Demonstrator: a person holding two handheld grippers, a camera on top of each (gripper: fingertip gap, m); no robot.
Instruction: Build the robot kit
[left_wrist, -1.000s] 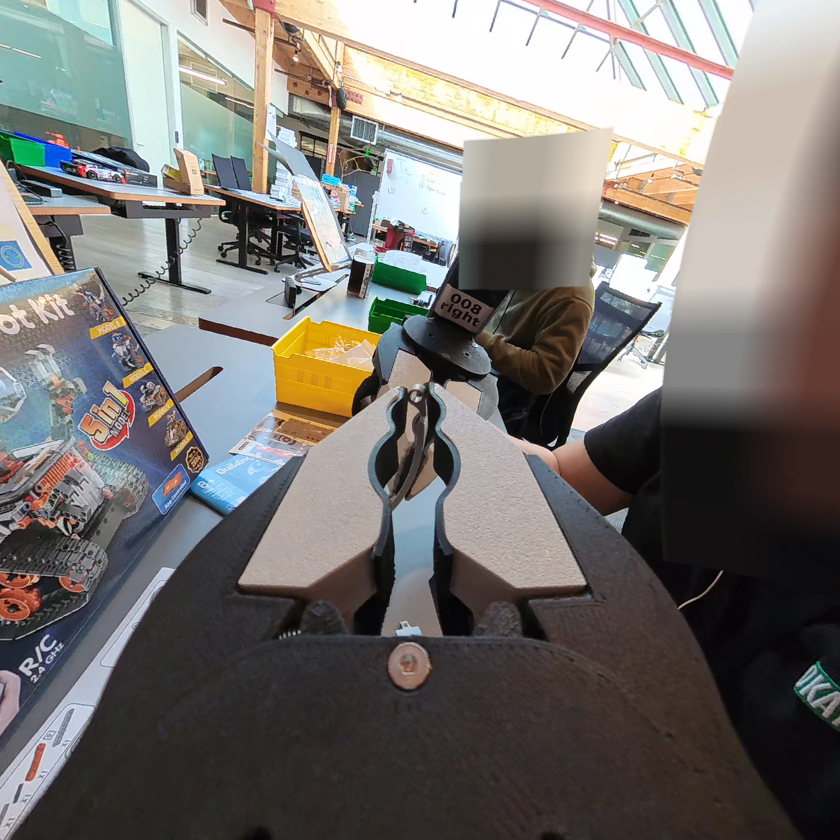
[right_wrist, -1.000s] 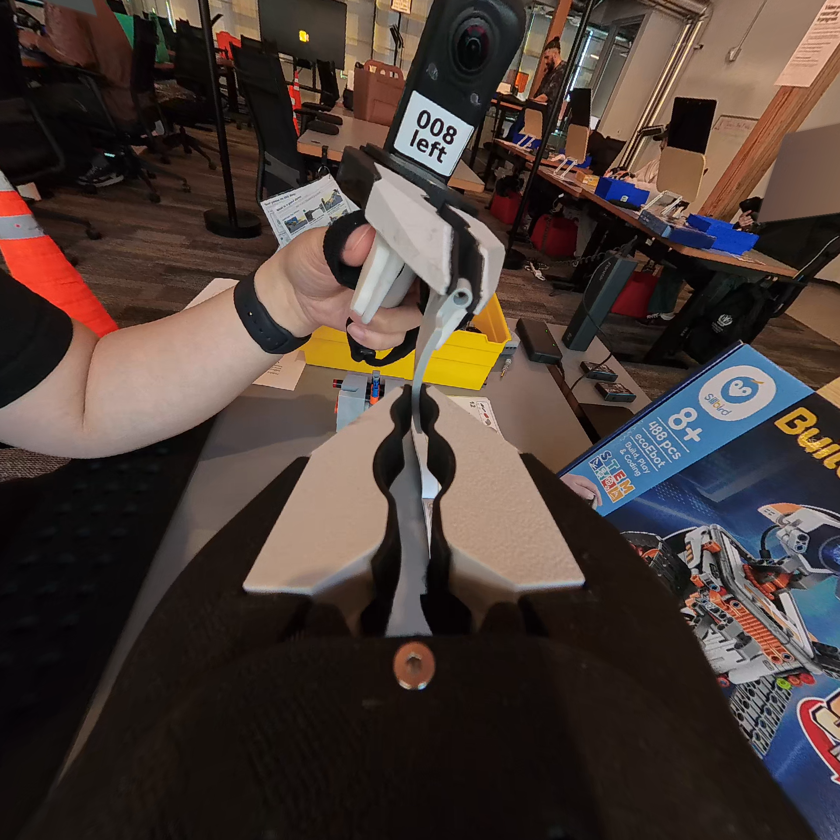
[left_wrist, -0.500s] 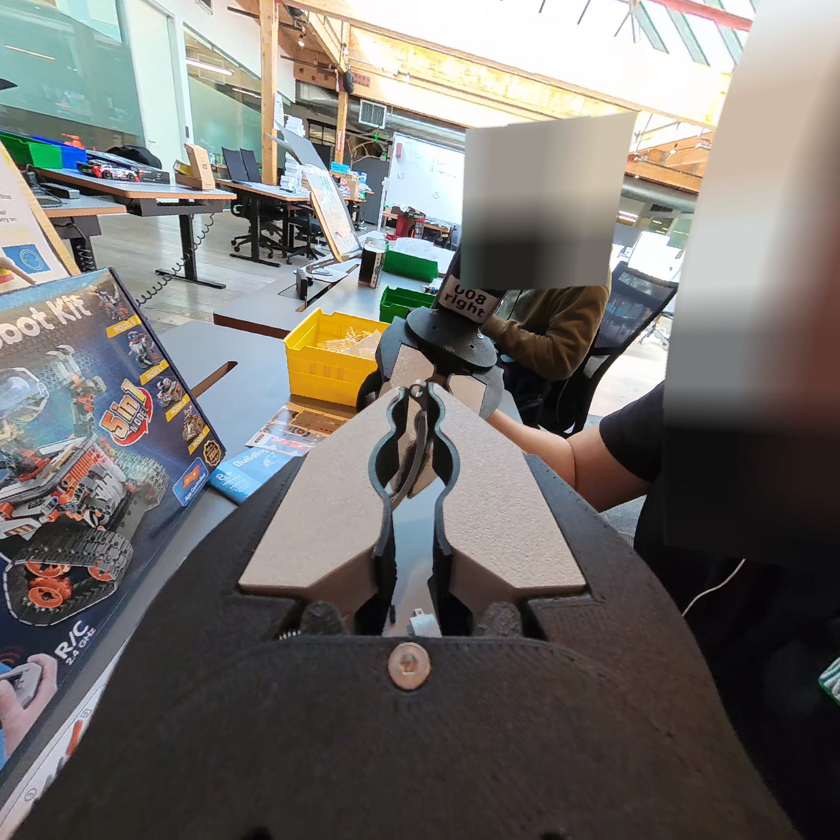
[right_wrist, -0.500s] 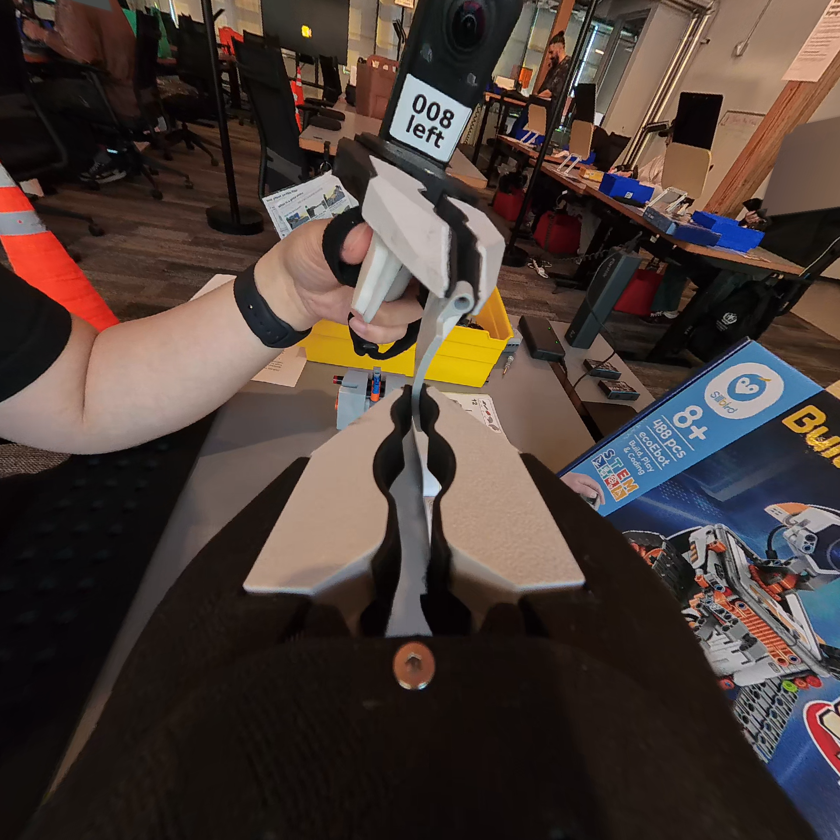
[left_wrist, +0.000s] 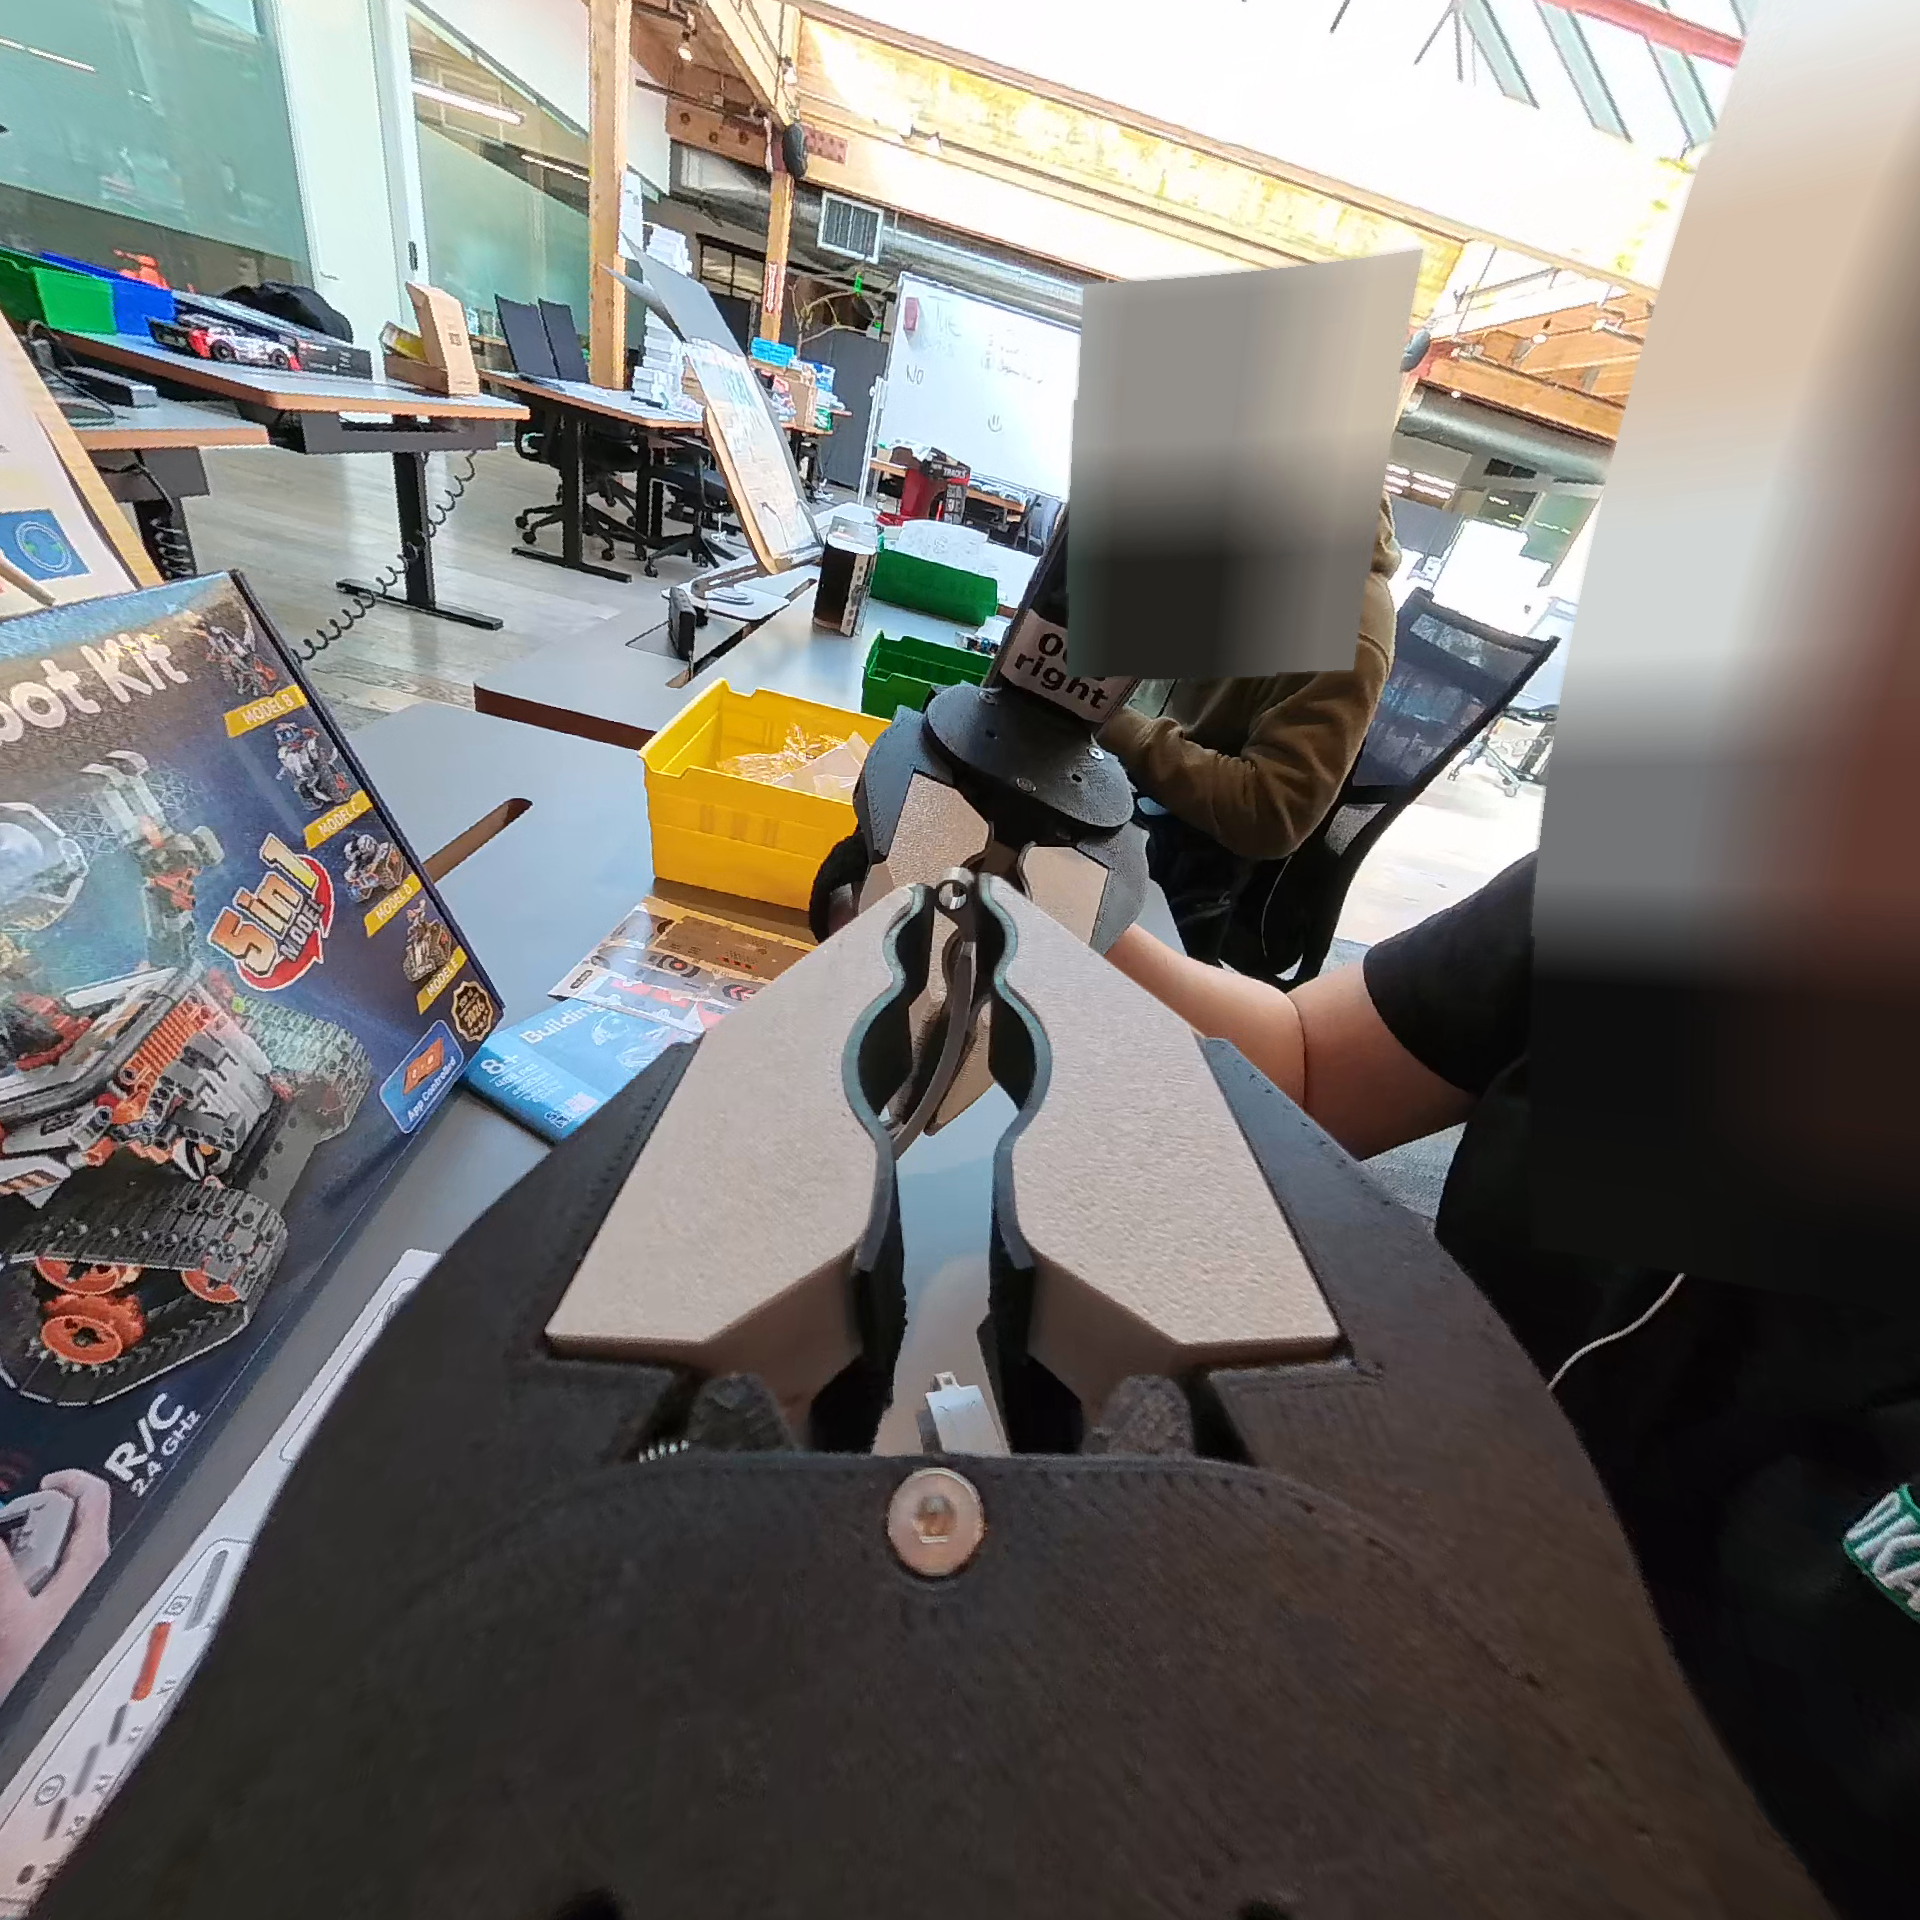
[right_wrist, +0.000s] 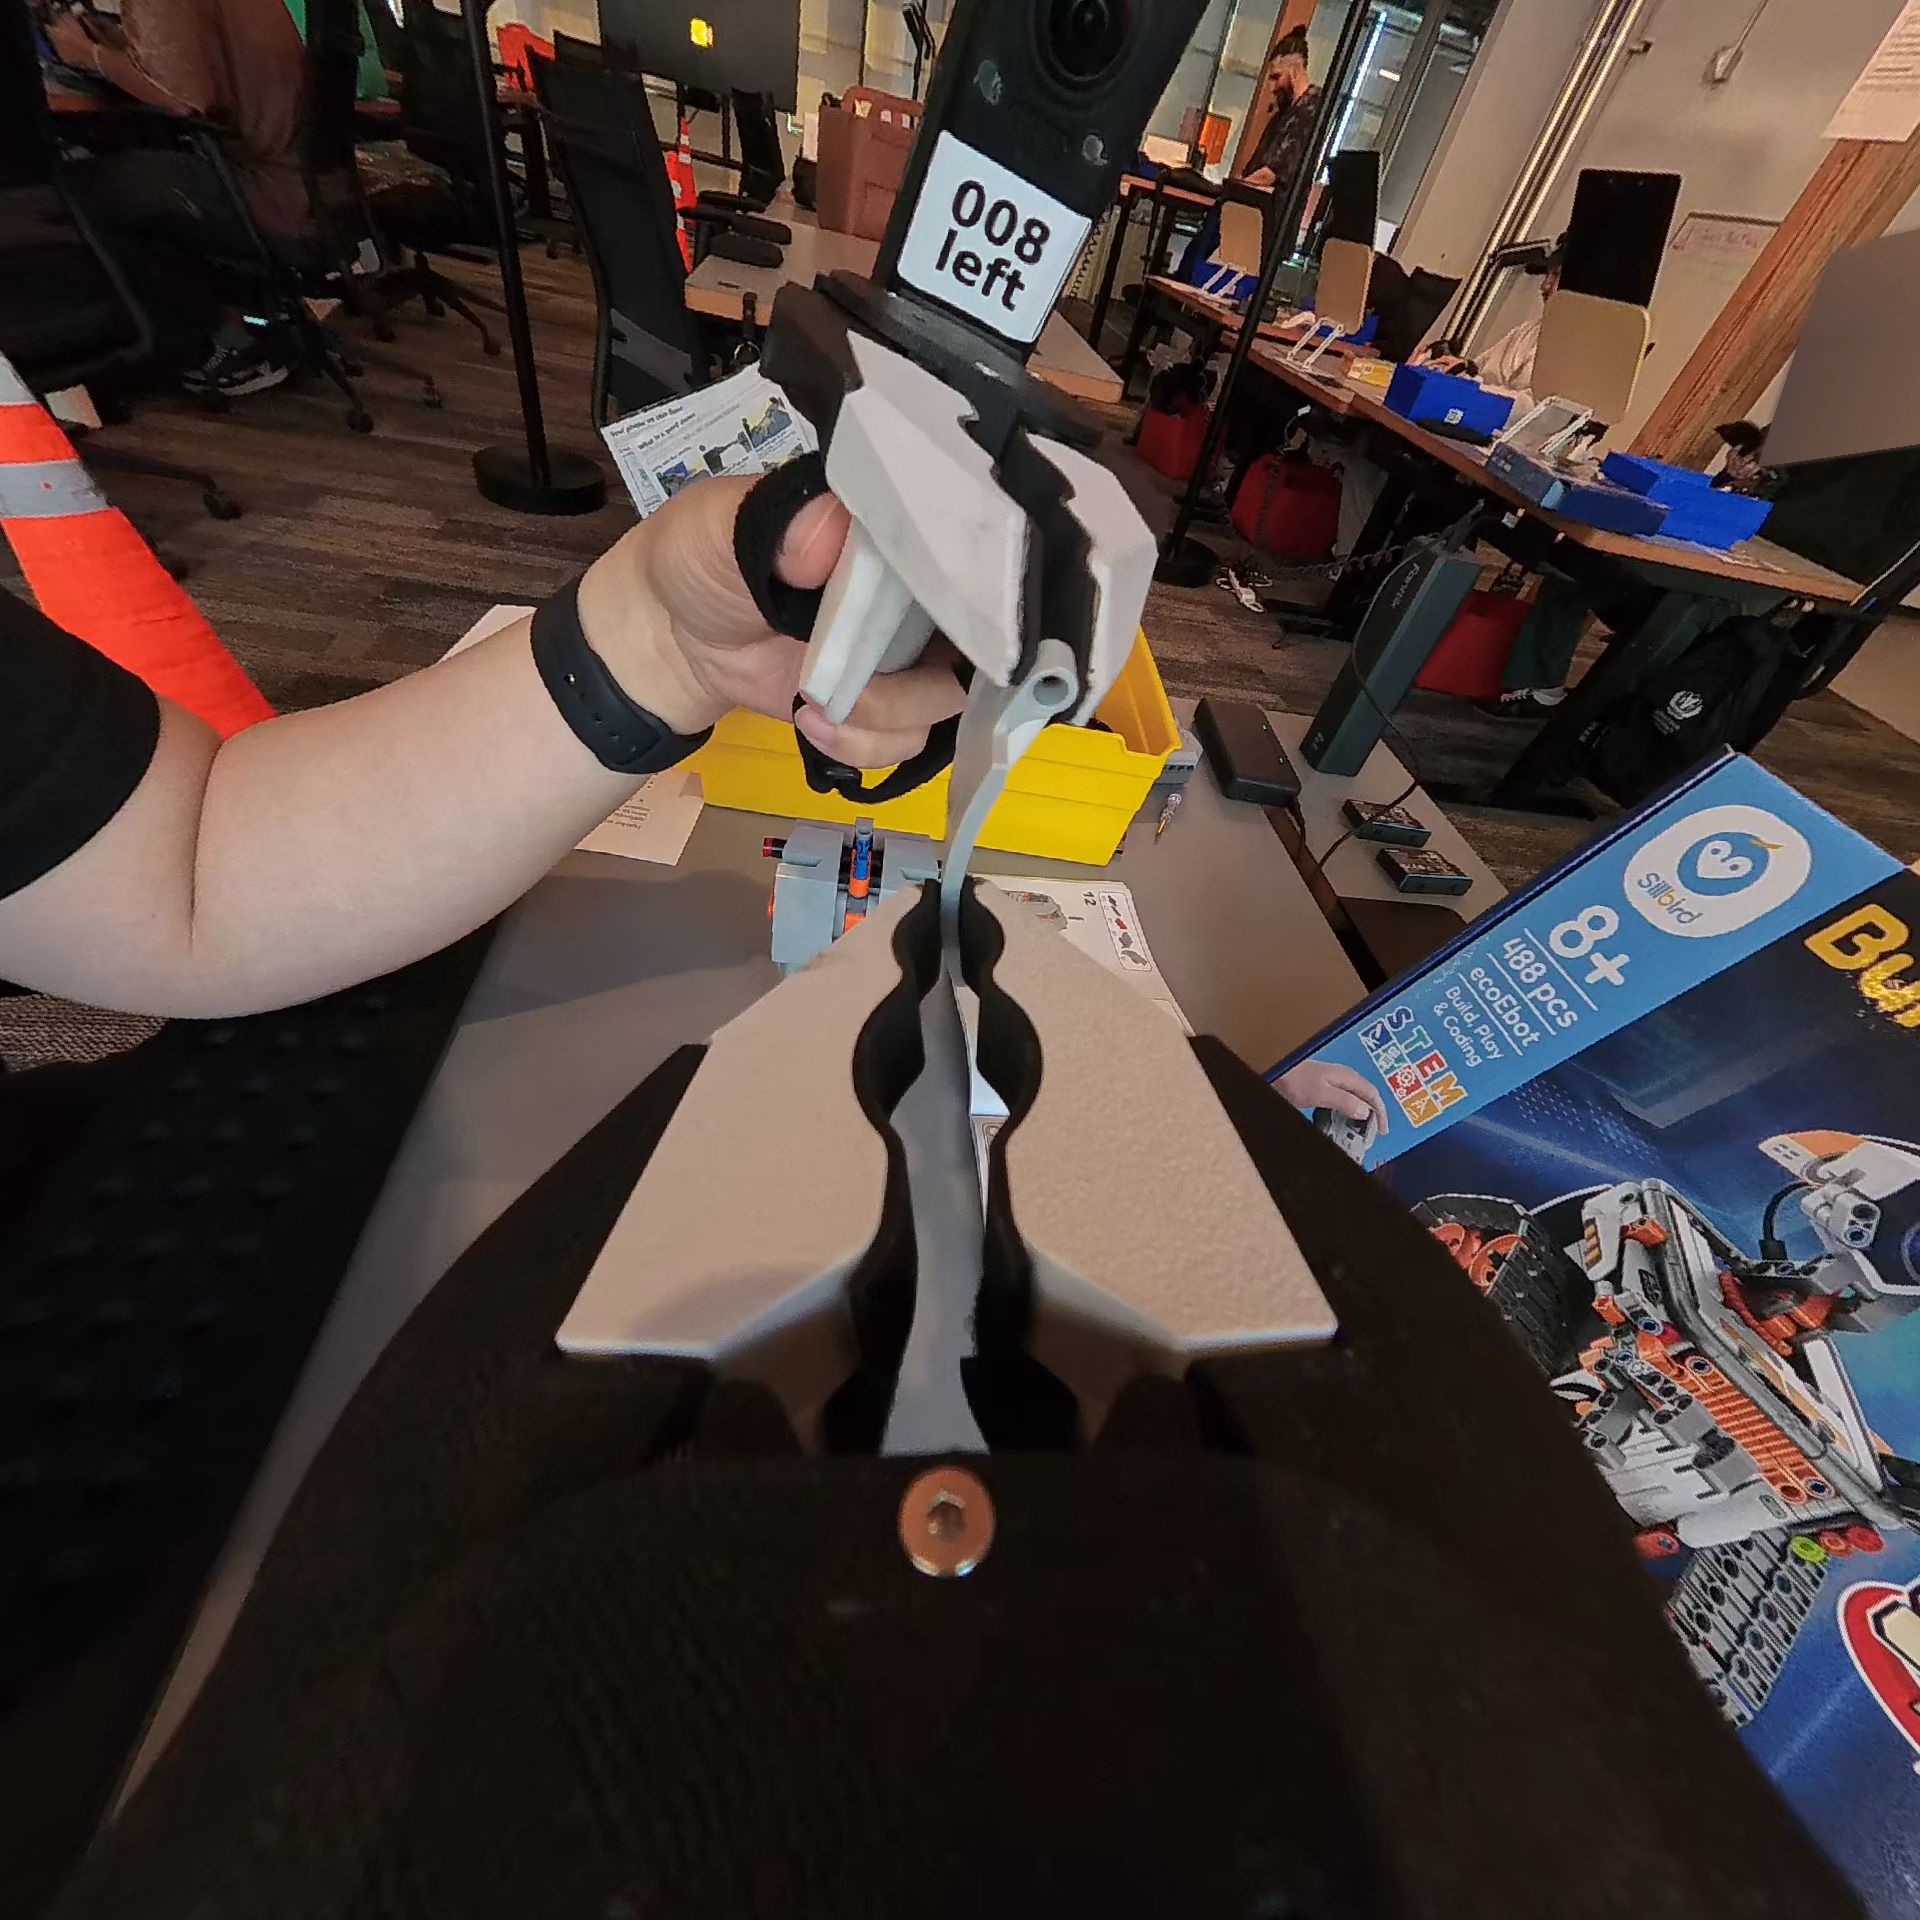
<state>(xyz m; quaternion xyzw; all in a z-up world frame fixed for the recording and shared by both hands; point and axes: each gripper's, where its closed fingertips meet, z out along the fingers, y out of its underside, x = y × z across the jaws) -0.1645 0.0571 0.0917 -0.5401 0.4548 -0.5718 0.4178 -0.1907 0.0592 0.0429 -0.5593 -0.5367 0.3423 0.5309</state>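
A long, curved grey plastic piece (right_wrist: 977, 800) is gripped at both ends, just above the centre of the right wrist view. Its rounded end with a hole is pinched at the tips of the left gripper (right_wrist: 1049, 686), whose jaws are clenched on it, and its lower end is clamped at the tips of the right gripper (right_wrist: 948, 902), whose jaws are likewise clenched around it. In the left wrist view the same piece (left_wrist: 951, 1023) is seen edge-on at centre frame, running from the left gripper (left_wrist: 953, 896) to the right gripper (left_wrist: 997, 857) just beyond it. The left gripper is held by a hand (right_wrist: 717, 613) with a black wristband, at centre left of the right wrist view.

Below the grippers a grey worktop (right_wrist: 582, 997) is seen. On it, just behind the right gripper's tips, a small grey block assembly with an orange part (right_wrist: 831, 894) is placed, with a printed instruction sheet (right_wrist: 1112, 925) beside it. A yellow bin (right_wrist: 1081, 779) stands farther back. A large blue toy box (right_wrist: 1621, 1091) fills the right side of that view and the left side of the left wrist view (left_wrist: 187, 987). Booklets (left_wrist: 644, 987) lie between the box and the yellow bin (left_wrist: 738, 810).
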